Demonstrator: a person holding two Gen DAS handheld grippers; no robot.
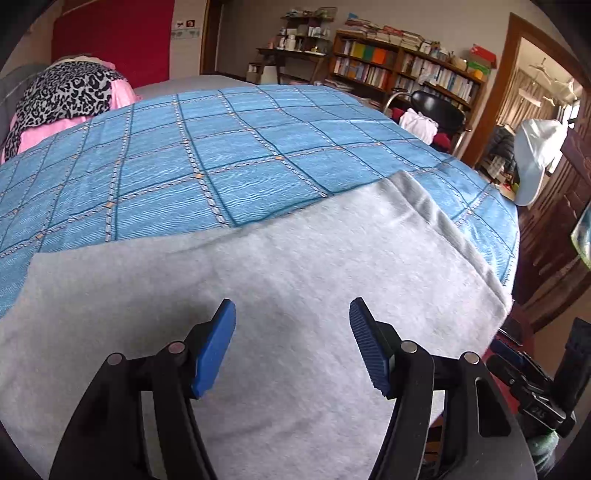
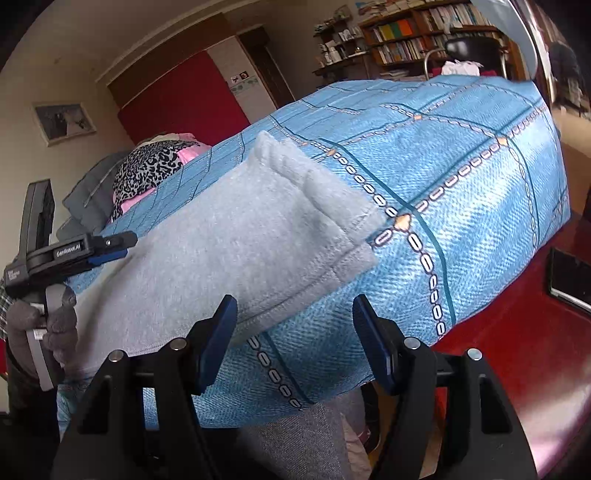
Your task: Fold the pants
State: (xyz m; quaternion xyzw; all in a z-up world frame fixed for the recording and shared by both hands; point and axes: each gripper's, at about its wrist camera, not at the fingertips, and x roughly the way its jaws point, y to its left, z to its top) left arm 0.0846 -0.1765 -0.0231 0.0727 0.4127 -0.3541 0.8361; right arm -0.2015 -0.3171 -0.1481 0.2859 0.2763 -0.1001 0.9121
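Both grippers, left (image 1: 291,314) and right (image 2: 293,314), hang spread and empty over the grey pants (image 1: 277,280) lying on the blue bedspread (image 1: 221,147); I'd pinch the edges squarely.

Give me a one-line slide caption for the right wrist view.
Right gripper open above the edge of grey pants lying on a blue checked bedspread.

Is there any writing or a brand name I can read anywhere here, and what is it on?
"GenRobot.AI": white letters on the black body of the left tool, seen from the right wrist view.
Small label on that tool's rear end: too blurred to read.
Embossed marks on the black device at the lower right of the left wrist view: unclear.
Book spines on the bookshelf and wall stickers: too small.
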